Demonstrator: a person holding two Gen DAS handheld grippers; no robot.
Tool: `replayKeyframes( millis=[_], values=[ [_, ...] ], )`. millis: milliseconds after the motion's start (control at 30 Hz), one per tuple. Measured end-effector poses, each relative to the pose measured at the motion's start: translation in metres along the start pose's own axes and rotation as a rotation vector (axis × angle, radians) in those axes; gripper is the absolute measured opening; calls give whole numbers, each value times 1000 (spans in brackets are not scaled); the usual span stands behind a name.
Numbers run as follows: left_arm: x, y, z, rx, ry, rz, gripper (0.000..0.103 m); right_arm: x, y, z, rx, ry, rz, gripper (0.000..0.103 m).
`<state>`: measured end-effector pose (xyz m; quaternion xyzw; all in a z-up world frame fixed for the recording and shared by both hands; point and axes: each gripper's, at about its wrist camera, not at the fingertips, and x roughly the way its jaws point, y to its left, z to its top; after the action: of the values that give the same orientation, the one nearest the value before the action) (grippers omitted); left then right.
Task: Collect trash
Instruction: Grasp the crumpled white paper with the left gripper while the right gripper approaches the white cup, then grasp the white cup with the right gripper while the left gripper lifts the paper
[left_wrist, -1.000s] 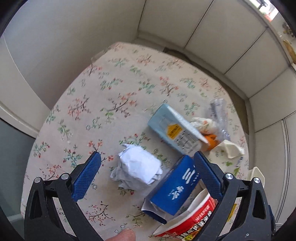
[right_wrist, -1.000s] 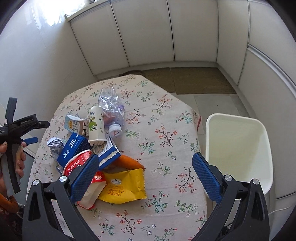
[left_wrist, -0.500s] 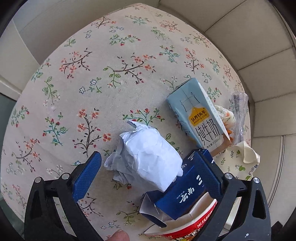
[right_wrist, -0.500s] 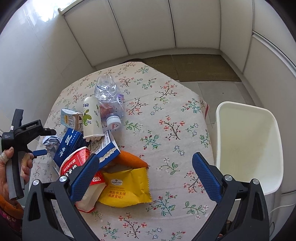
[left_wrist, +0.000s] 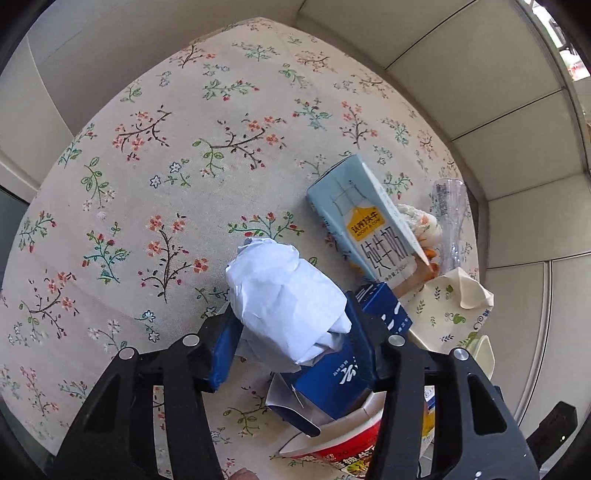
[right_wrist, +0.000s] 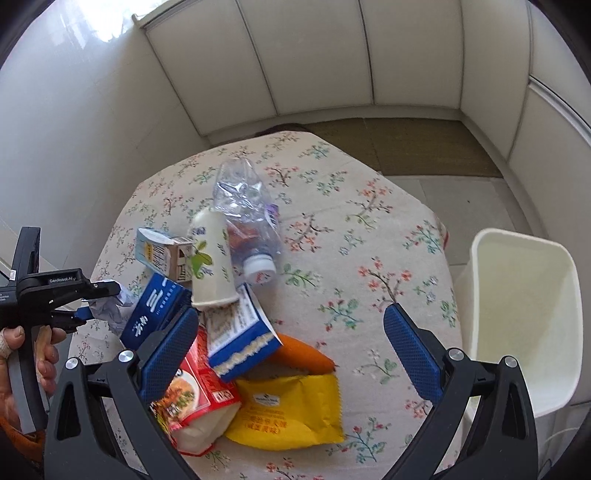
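A crumpled white paper ball (left_wrist: 284, 295) lies on the floral tablecloth (left_wrist: 166, 166), against a dark blue carton (left_wrist: 332, 376). My left gripper (left_wrist: 291, 332) is closing, and its blue pads press the ball from both sides. In the right wrist view the same gripper (right_wrist: 99, 299) holds the paper ball (right_wrist: 109, 306) at the left table edge, with a hand on its handle. My right gripper (right_wrist: 290, 317) hangs open over the trash pile with nothing between its fingers. A white bin (right_wrist: 524, 325) stands right of the table.
The pile holds a light blue milk carton (left_wrist: 362, 229), a paper cup (right_wrist: 210, 258), a crushed plastic bottle (right_wrist: 247, 218), a carrot (right_wrist: 303, 354), a yellow packet (right_wrist: 291, 410) and a red noodle cup (right_wrist: 192, 398). White cabinets surround the table.
The left gripper came down over the paper ball and its jaws closed onto it. The right gripper moved forward over the pile, so the bin now sits further right.
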<state>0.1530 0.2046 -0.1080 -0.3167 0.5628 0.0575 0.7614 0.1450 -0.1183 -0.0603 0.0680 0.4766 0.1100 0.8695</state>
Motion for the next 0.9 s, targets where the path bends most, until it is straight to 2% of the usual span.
replayKeyframes(
  millis=[100, 267, 533, 733, 833, 900],
  values=[
    [-18, -8, -4, 44, -43, -19, 50, 12, 19, 11, -27, -8, 41, 97],
    [-38, -23, -11, 147, -120, 18, 50, 42, 39, 23, -14, 29, 92, 97],
    [-33, -18, -7, 152, -102, 24, 51, 75, 29, 41, 98, 80, 183, 97],
    [-28, -18, -8, 157, -96, 14, 51, 86, 28, 53, 70, 98, 186, 95],
    [-27, -19, -8, 158, -88, 14, 51, 99, 36, 55, 17, 152, 201, 79],
    [-27, -18, -7, 156, -90, 14, 51, 103, 41, 53, -26, 173, 178, 58]
  ],
)
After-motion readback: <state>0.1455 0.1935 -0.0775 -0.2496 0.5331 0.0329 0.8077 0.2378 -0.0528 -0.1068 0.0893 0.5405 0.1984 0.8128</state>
